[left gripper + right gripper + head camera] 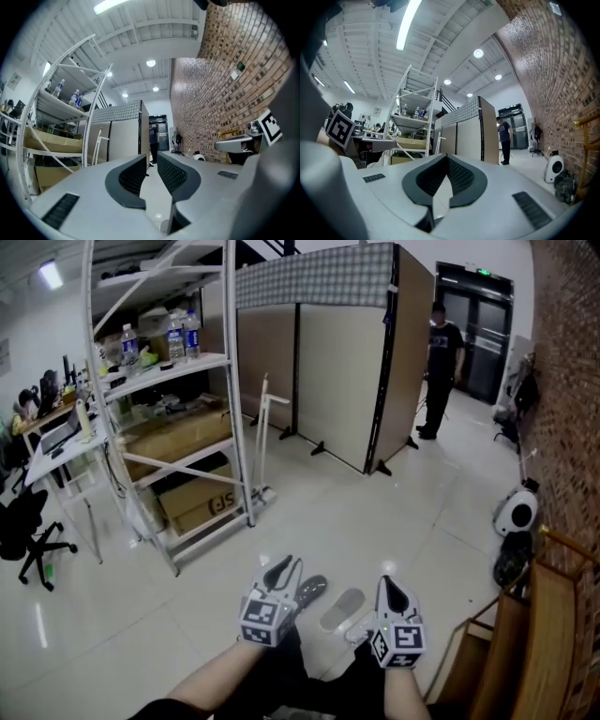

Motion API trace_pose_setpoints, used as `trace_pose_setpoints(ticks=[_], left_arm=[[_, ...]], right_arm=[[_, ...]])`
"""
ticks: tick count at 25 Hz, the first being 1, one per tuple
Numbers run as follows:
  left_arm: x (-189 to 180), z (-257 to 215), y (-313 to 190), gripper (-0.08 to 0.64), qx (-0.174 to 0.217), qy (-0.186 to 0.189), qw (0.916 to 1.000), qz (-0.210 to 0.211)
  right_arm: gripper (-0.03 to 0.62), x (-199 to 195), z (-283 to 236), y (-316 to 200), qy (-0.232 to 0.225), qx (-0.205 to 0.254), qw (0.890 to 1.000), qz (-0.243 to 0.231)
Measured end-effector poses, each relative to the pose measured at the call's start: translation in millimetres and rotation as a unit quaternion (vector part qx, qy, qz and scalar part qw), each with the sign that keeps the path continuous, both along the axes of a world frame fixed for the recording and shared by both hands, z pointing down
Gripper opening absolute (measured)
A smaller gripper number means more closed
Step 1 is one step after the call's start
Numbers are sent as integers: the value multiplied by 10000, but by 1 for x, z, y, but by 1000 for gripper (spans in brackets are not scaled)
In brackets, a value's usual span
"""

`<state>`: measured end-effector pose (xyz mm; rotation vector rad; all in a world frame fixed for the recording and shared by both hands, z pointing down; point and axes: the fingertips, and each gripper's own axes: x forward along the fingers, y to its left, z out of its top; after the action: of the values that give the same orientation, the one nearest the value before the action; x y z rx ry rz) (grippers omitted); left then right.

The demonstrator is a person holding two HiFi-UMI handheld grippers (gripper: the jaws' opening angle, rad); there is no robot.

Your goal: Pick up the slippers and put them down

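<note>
Two grey slippers lie on the pale floor in the head view, a darker one and a lighter one to its right. My left gripper hovers just left of the darker slipper and points level. Its jaws stand a narrow gap apart with nothing between them. My right gripper hangs just right of the lighter slipper. Its pads meet at the tips and hold nothing. Neither gripper view shows a slipper.
A white metal shelf rack with cardboard boxes and bottles stands at the left, and an office chair beside it. Partition screens stand ahead, a person beyond them. A brick wall, a wooden rack and a white round appliance line the right.
</note>
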<state>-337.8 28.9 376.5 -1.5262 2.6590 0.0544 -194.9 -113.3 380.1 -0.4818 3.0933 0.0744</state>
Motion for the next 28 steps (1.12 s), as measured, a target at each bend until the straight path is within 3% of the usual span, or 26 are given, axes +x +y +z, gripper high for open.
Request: trace_pose_setpoints(ticks=[6,16,28], left_arm=[[0,14,-7,77,15,68,10000,36],[10,28,-18,77,-74,-4,9995,306],[12,38,-21,77,-153,176,9993,283]], right_arm=[[9,-5,24,-2,-51,-290,9995,111],[8,-3,45,-6,140,-303,9992,208],[8,1,50,-9,116,-354,9992,154]])
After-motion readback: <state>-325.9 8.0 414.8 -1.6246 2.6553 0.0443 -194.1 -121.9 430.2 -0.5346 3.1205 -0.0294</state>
